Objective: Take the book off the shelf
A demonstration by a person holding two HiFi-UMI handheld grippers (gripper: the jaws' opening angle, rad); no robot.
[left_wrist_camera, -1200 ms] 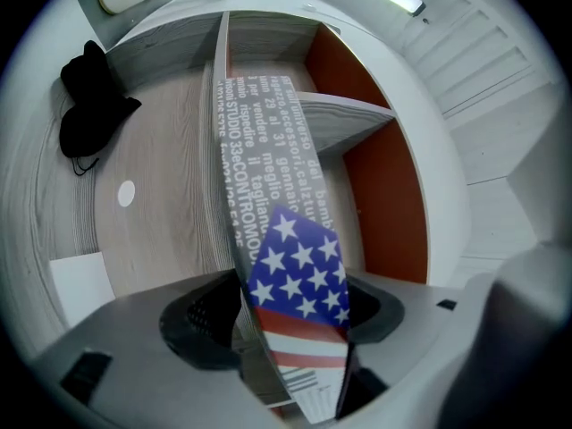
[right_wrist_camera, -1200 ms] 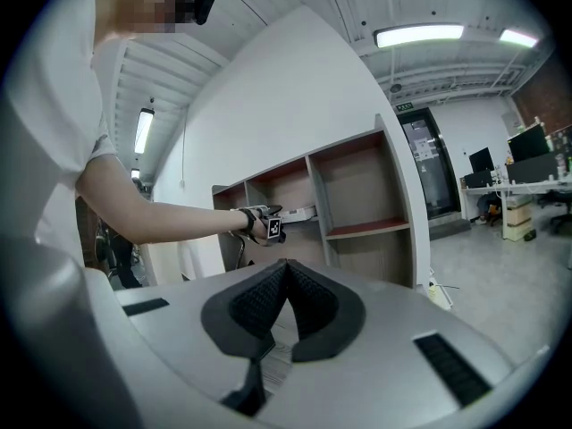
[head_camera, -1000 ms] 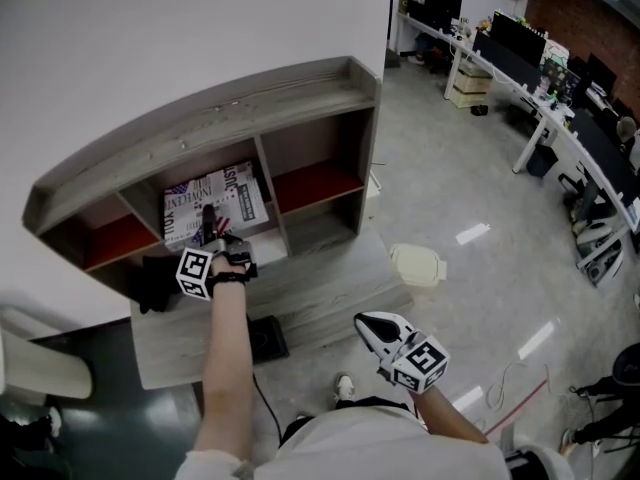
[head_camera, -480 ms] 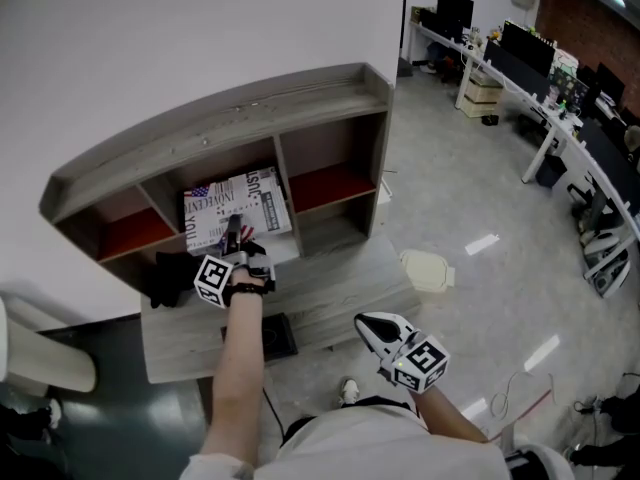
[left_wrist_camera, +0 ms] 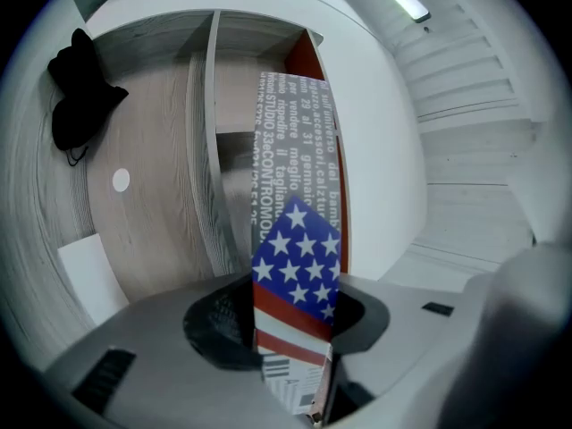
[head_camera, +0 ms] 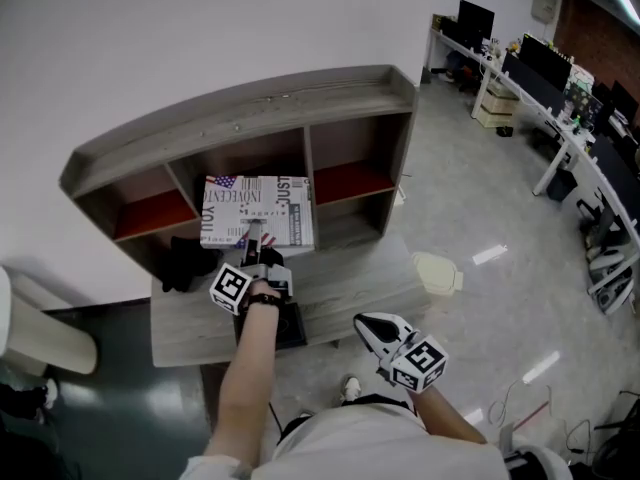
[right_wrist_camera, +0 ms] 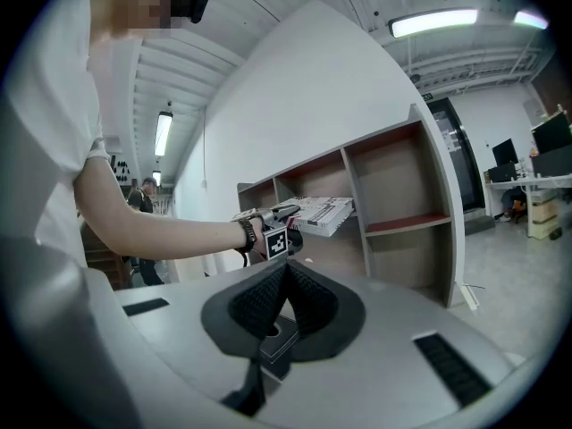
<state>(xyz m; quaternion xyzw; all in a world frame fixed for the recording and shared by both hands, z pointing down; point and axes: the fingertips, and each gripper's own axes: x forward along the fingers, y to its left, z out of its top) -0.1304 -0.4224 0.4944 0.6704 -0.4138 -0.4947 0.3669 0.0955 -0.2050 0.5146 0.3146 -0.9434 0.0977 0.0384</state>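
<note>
- The book (head_camera: 258, 211) is clear of the shelf (head_camera: 250, 108), out in front of its middle compartment. The left hand-held gripper (head_camera: 255, 242) pinches its near edge, and its jaws have just been closing on it.
- The right hand-held gripper (head_camera: 372, 324), at 5 o'clock, has its jaws together on nothing.
- A grey wooden tabletop (head_camera: 350, 283) lies below, with a black cloth (head_camera: 185, 265) at its 9 o'clock end. The glossy floor (head_camera: 470, 198) runs to office desks (head_camera: 545, 68) at 2 o'clock.
- Only the left gripper view shows the stars-and-stripes cover between the pads. Only the right gripper view shows the ceiling lights (right_wrist_camera: 433, 22).

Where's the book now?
Head view, centre left: the book sits in the left hand-held gripper, whose jaws have just been closing on it, before the shelf's middle compartment.
</note>
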